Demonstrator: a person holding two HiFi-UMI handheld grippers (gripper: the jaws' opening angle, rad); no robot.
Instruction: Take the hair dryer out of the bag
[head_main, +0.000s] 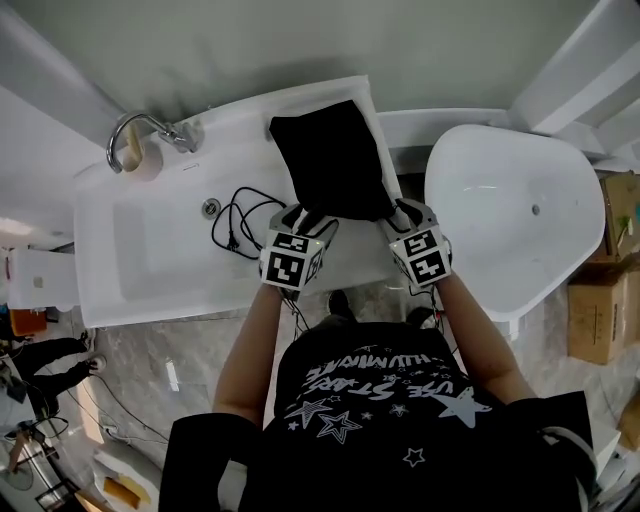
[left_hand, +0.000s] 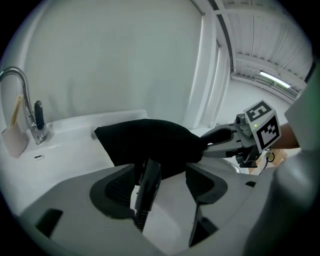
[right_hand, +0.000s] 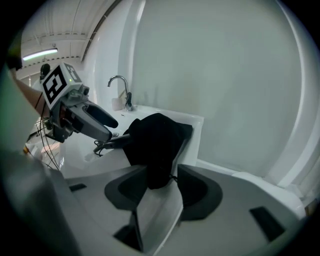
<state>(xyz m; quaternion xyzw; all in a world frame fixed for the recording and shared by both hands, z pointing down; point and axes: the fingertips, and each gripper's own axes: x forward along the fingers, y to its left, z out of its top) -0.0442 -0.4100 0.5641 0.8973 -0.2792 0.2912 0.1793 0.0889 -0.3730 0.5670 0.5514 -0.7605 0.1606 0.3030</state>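
Note:
A black bag (head_main: 335, 160) lies flat on the right end of the white sink counter (head_main: 230, 120). The hair dryer's dark handle (left_hand: 149, 187) sticks out of the bag's near left edge, and its black cord (head_main: 240, 215) trails into the basin. My left gripper (head_main: 305, 215) is open, with the handle between its jaws close to the left pad (left_hand: 112, 190). My right gripper (head_main: 400, 212) is at the bag's near right corner (right_hand: 157, 170). That corner sits between its open jaws, with a gap at the right pad (right_hand: 197, 190). The dryer's body is hidden inside the bag.
A chrome faucet (head_main: 140, 130) stands at the counter's far left above the basin (head_main: 150, 250). A white bathtub (head_main: 510, 210) sits to the right, with cardboard boxes (head_main: 605, 290) beyond it. A wall runs behind the counter.

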